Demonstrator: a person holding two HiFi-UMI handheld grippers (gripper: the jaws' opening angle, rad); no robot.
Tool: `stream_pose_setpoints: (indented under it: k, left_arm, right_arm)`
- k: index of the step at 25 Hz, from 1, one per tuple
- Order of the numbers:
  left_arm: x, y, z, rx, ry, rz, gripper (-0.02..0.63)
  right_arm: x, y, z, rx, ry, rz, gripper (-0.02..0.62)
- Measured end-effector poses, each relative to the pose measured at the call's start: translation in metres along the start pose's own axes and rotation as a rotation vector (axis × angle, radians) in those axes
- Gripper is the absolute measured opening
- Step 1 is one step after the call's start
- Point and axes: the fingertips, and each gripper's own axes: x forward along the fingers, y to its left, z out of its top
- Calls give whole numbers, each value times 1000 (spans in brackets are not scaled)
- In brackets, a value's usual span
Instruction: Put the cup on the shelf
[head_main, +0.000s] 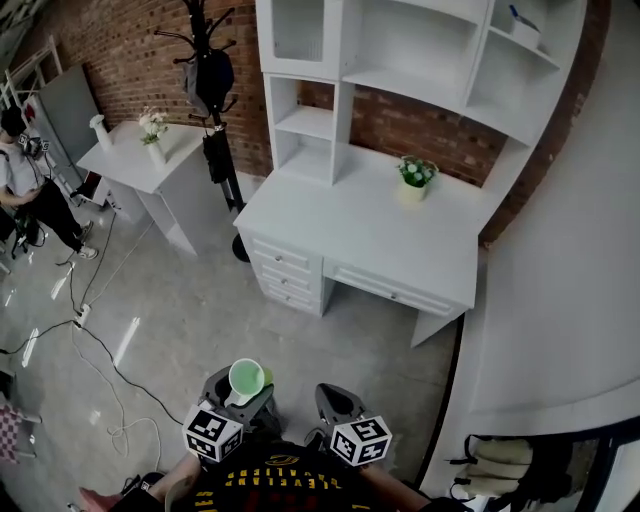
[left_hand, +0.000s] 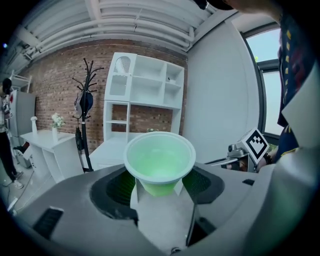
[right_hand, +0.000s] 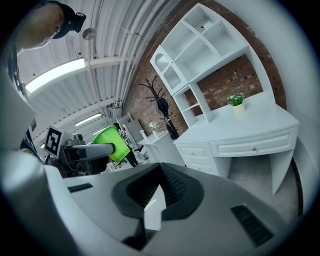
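A light green plastic cup (head_main: 246, 379) stands upright in my left gripper (head_main: 243, 396), which is shut on its lower part; in the left gripper view the cup (left_hand: 159, 161) fills the middle with its mouth open towards me. My right gripper (head_main: 336, 401) hangs beside it, shut with nothing between its pads (right_hand: 156, 202). The right gripper view also shows the cup (right_hand: 111, 142) off to the left. A white shelf unit (head_main: 400, 60) rises over a white desk (head_main: 350, 225) well ahead of both grippers, across open floor.
A small potted plant (head_main: 415, 175) sits on the desk. A black coat stand (head_main: 215, 100) and a white side table (head_main: 150, 165) with vases are to the left. A person (head_main: 25, 190) stands at far left; cables (head_main: 100, 350) cross the floor. A curved white wall (head_main: 560, 300) runs along the right.
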Motion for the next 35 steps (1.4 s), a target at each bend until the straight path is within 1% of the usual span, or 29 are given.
stream_pose_setpoints:
  k: [2, 4, 7, 10, 14, 18, 22, 26, 29, 32, 35]
  left_arm:
    - [8, 10, -4, -25, 12, 7, 295]
    - [19, 21, -5, -56, 11, -3, 295]
    - [34, 40, 7, -54, -12, -26, 293]
    - [52, 67, 25, -56, -40, -50, 295]
    - [74, 104, 44, -51, -58, -76, 295]
    - [87, 145, 56, -68, -72, -91, 295]
    - [94, 186, 59, -114, -85, -100, 295]
    - [97, 226, 57, -126, -85, -103, 295]
    - [98, 254, 57, -132, -86, -91, 295]
    - [98, 272, 58, -146, -90, -89, 295]
    - [100, 284, 60, -143, -94, -104, 295]
  right_arm:
    - [10, -6, 1, 0, 12, -4, 3]
    - [22, -15, 3, 4, 24, -19, 3]
    - [40, -21, 17, -3, 14, -52, 3]
    - [62, -30, 43, -23, -16, -87, 3]
    - [102, -31, 73, -62, -24, -103, 3]
    - [141, -27, 89, -81, -3, -112, 3]
    - [175, -28, 98, -69, 24, -136, 3]
    - [211, -18, 107, -96, 43, -135, 3]
    - [234, -14, 112, -100, 55, -135, 3]
    - [254, -7, 116, -107, 67, -121, 3]
    - [270, 2, 116, -133, 81, -94, 3]
